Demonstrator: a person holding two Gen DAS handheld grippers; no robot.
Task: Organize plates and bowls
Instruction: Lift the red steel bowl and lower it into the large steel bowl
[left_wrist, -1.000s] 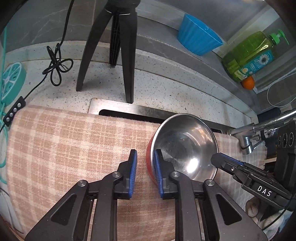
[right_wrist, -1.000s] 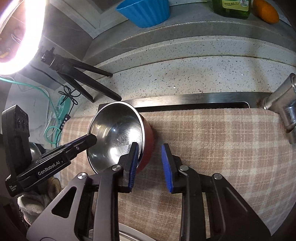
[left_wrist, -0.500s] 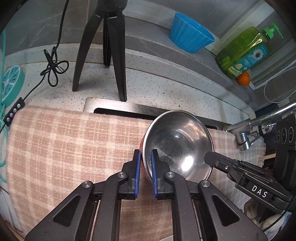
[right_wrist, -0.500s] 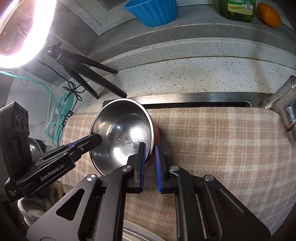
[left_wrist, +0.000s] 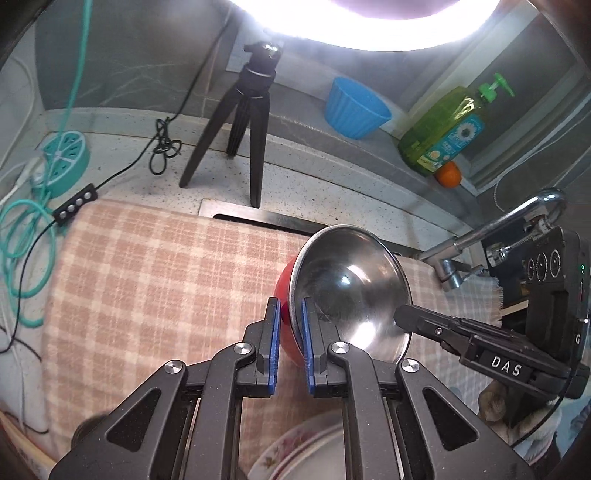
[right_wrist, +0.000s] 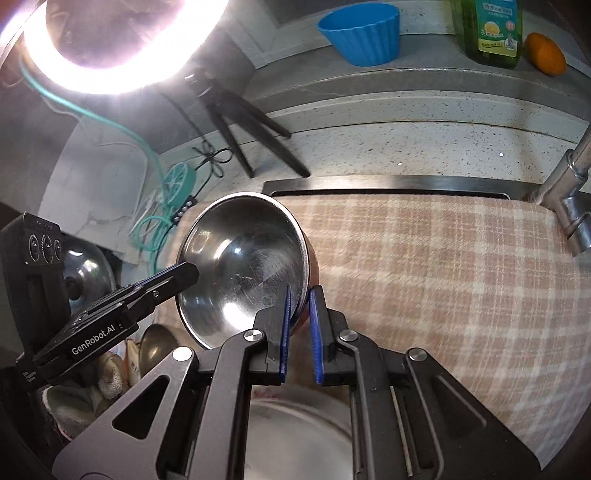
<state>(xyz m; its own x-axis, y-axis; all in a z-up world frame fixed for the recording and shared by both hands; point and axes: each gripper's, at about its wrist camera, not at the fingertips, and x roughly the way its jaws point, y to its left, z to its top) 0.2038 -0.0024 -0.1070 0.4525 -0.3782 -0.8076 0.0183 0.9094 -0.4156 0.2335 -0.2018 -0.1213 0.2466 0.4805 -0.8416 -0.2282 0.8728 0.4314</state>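
A steel bowl (left_wrist: 351, 288) with a red outside hangs above the checked cloth (left_wrist: 155, 280), held by both grippers. My left gripper (left_wrist: 289, 317) is shut on its left rim, one blue pad inside and one on the red wall. My right gripper (right_wrist: 300, 299) is shut on the opposite rim of the same bowl (right_wrist: 243, 266). Each gripper shows in the other's view: the right gripper (left_wrist: 406, 317) at the bowl's right edge, the left gripper (right_wrist: 188, 273) at its left edge. A flowered plate (left_wrist: 295, 454) lies below my left fingers, and a plate (right_wrist: 295, 439) shows under my right gripper.
A black tripod (left_wrist: 243, 122) stands on the speckled counter behind the cloth, under a bright ring light (right_wrist: 103, 48). A blue cup (left_wrist: 354, 107), green soap bottle (left_wrist: 447, 129) and an orange (left_wrist: 448, 173) sit on the back ledge. The tap (left_wrist: 491, 229) rises at right; cables (left_wrist: 26, 229) lie left.
Both grippers closed on the bowl's rim from opposite sides, then lifted it off the cloth; the views pulled back and up, bringing the ring light and the plates below into sight.
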